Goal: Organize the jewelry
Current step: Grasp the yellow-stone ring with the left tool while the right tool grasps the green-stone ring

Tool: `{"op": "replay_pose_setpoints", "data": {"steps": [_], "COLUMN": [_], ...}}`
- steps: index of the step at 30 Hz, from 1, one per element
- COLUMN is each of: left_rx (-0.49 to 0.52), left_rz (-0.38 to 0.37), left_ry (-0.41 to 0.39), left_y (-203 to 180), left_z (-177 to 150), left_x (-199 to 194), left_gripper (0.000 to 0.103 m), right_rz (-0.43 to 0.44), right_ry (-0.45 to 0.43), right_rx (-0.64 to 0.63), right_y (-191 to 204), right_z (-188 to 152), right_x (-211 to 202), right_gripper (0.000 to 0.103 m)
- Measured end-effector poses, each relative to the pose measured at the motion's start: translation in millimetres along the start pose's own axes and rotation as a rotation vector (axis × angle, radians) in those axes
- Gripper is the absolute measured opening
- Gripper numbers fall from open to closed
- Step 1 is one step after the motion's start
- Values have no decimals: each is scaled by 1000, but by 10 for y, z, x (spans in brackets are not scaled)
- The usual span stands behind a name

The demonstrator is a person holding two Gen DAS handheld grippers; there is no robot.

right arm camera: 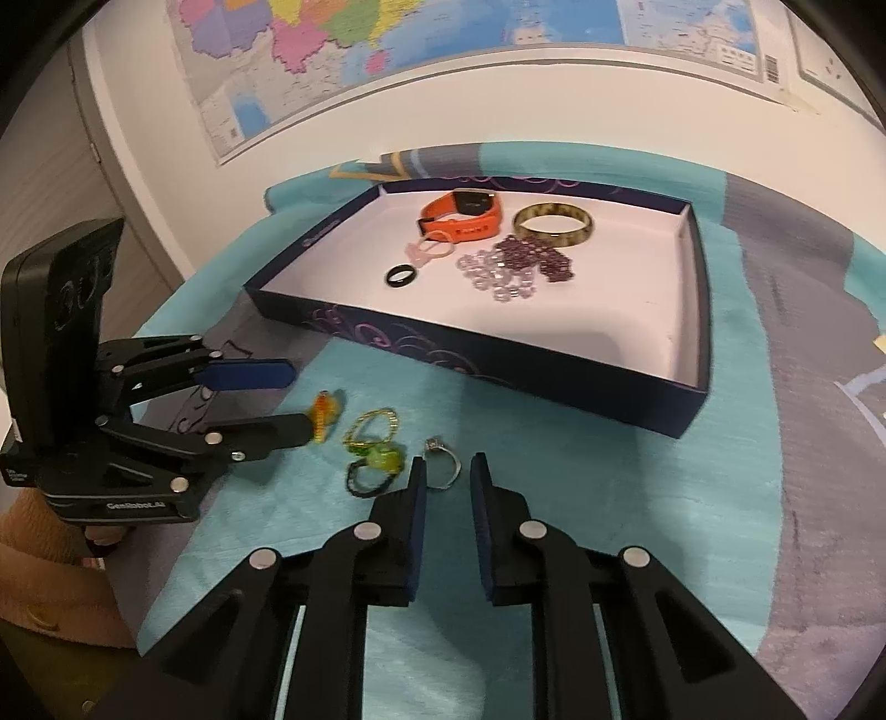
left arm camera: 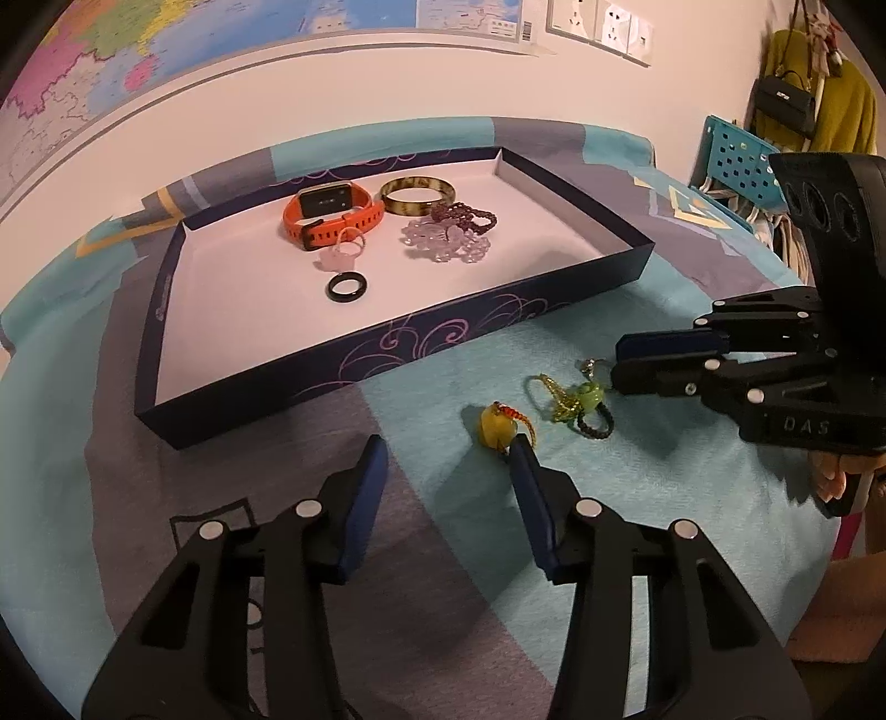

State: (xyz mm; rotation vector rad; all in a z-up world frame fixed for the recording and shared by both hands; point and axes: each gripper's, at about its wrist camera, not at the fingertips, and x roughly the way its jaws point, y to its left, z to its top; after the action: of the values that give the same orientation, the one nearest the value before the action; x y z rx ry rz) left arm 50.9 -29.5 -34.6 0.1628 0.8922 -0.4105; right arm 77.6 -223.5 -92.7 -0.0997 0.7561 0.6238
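A dark blue tray (left arm camera: 443, 349) (right arm camera: 498, 371) holds an orange watch (left arm camera: 332, 213) (right arm camera: 465, 216), an amber bangle (left arm camera: 418, 194) (right arm camera: 554, 224), dark red and clear bead bracelets (left arm camera: 448, 238) (right arm camera: 509, 266), a pink ring (left arm camera: 343, 252) and a black ring (left arm camera: 347, 288) (right arm camera: 400, 275). On the bedcover lie a yellow-orange charm (left arm camera: 498, 429) (right arm camera: 324, 412), a green charm with loops (left arm camera: 581, 401) (right arm camera: 376, 457) and a silver ring (right arm camera: 446, 468). My left gripper (left arm camera: 448, 448) (right arm camera: 293, 399) is open, its right finger touching the yellow charm. My right gripper (right arm camera: 448, 471) (left arm camera: 617, 365) is open around the silver ring.
The tray sits on a teal and grey patterned bedcover (left arm camera: 664, 310) against a white wall with a map (right arm camera: 387, 50). A blue perforated rack (left arm camera: 731, 155) and hanging bags (left arm camera: 792, 99) stand at the far right.
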Motion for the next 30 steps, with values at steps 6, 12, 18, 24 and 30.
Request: {"op": "replay_pose_setpoints", "data": {"steps": [6,12,18,24,30], "left_rx": [-19,-34,-28,9,50], "left_rz": [5,-7,-13,-48,-83], "left_ry": [1,-16,-26,-34,-14], "left_y": [47,85,71,-7,-107], "left_z": [-12,-21,-32,-33,8], "left_x": [-20,-65,-106,-115,-19], "left_gripper": [45,45,45,47,51], "right_rz": [-6,42,32,2,-16], "right_ry": [-14,-3,-2,8,13], "right_rx": [-7,-64,-47,-89,-106], "right_y": [34,278,289,392,418], "right_z": [-20,-51,-17,-4,8], "right_x": [-80,-54,50,98,120], "right_gripper": [17,24,31,31,22]}}
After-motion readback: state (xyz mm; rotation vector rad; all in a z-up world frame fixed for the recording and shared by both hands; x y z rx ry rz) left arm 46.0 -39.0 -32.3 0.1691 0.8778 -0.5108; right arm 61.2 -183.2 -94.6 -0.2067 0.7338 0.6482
